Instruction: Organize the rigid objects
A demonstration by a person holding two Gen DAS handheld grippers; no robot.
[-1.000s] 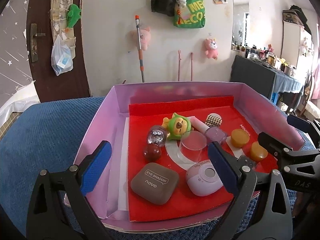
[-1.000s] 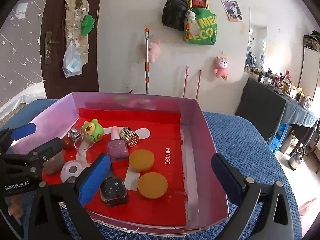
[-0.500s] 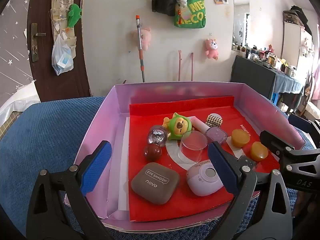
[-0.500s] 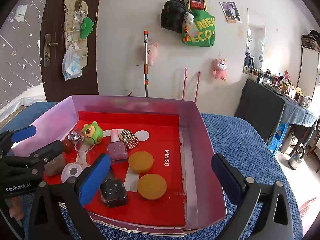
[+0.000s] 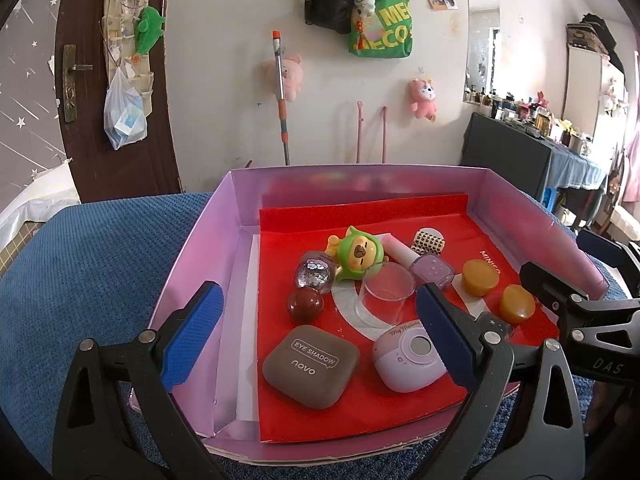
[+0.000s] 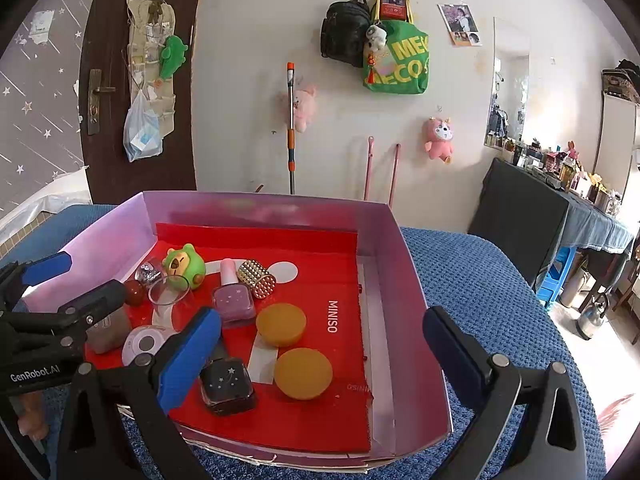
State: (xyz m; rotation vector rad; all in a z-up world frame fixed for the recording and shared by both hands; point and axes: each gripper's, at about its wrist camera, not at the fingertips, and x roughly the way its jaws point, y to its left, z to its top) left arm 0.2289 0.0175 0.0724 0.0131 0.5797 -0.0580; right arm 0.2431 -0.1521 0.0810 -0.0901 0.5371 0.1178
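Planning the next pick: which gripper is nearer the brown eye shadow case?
Left. The left gripper, open, has the eye shadow case just ahead between its fingers. The right gripper, open, is over by the orange discs; the case lies off to its left.

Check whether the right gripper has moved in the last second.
Yes, slightly. In its own view the box sits lower than before, so the right gripper, open, has risen or tilted up.

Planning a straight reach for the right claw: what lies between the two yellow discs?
Nothing: in the right wrist view only bare red liner separates the far disc from the near disc.
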